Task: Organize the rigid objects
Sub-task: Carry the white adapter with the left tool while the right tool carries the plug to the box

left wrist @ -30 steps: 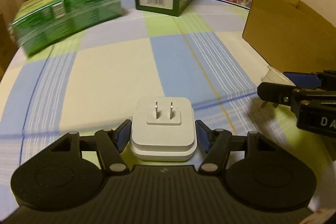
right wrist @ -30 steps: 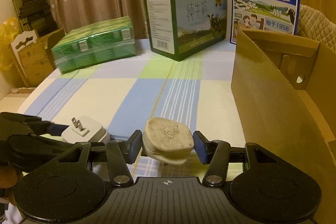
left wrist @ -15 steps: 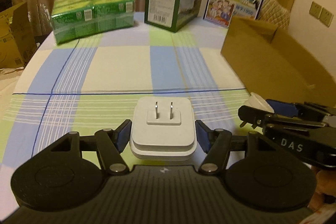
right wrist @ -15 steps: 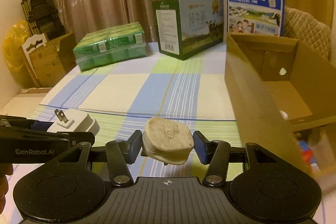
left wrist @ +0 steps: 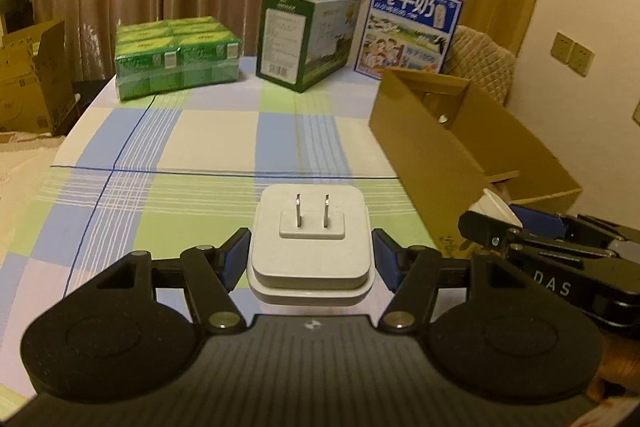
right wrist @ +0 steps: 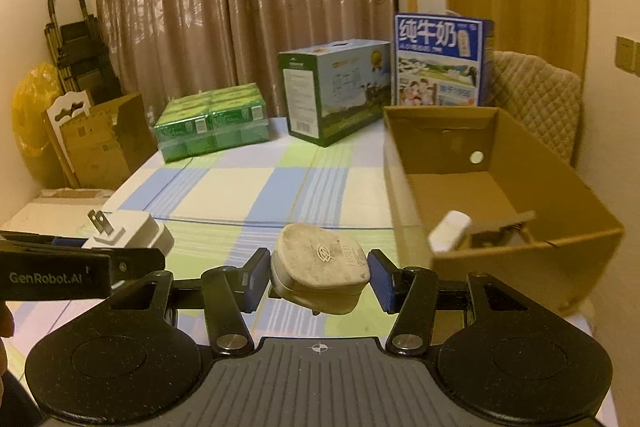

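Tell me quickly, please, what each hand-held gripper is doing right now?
Left hand-held gripper: closed on the white two-prong charger.
Right hand-held gripper: closed on the beige plug.

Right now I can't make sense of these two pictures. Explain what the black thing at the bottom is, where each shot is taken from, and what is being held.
No robot here: a person holds a pair of hand-held tongs in each hand, with a camera on each looking forward along its fingers.

The left view shows the left tongs clamped on a white square charger, prongs up. The right view shows the right tongs clamped on a worn off-white plug.

Below lies a checked tablecloth with a green shrink-wrapped pack, two milk cartons and an open cardboard box on the right, with a white object inside it.
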Demonstrator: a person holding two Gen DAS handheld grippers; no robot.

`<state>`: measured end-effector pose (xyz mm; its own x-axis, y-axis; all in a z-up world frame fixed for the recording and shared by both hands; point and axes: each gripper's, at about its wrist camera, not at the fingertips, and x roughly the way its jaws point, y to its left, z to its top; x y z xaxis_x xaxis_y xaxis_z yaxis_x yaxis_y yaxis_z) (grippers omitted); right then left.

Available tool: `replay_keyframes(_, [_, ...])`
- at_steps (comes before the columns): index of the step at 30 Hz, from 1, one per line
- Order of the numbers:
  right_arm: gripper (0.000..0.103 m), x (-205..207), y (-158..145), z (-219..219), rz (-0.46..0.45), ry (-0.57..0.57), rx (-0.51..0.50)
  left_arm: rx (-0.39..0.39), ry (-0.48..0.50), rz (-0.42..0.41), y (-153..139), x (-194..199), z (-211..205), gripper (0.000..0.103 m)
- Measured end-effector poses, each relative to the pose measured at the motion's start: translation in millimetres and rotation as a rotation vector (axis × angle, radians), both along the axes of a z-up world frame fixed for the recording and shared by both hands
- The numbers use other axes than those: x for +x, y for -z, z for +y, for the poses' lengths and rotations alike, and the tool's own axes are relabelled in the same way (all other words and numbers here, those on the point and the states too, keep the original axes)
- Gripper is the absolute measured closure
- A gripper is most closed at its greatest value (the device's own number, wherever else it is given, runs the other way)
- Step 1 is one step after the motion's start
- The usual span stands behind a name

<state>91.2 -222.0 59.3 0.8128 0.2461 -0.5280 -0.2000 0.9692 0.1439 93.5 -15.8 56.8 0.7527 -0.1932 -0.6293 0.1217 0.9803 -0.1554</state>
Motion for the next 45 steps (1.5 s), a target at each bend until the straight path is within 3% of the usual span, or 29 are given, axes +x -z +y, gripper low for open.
replay_keyframes(12, [0.053,-35,-30,-37,-0.035,0.061,0.022,0.014,0.047,-0.032,-26,-29,-32,0.043])
replay_keyframes(31, [0.053,-47,-45,-76,-0.042,0.118,0.028,0.008,0.105,-0.040,-37,-32,-56,0.043])
replay_keyframes(38, [0.053,-40,-47,-115,-0.041,0.172,-0.012,0.001,0.153,-0.039,-37,-19,-80,0.043])
replay_keyframes(45, [0.053,-5,-53,-152,-0.036,0.183,-0.053,0.018,0.229,-0.052,-40,15,-119,0.043])
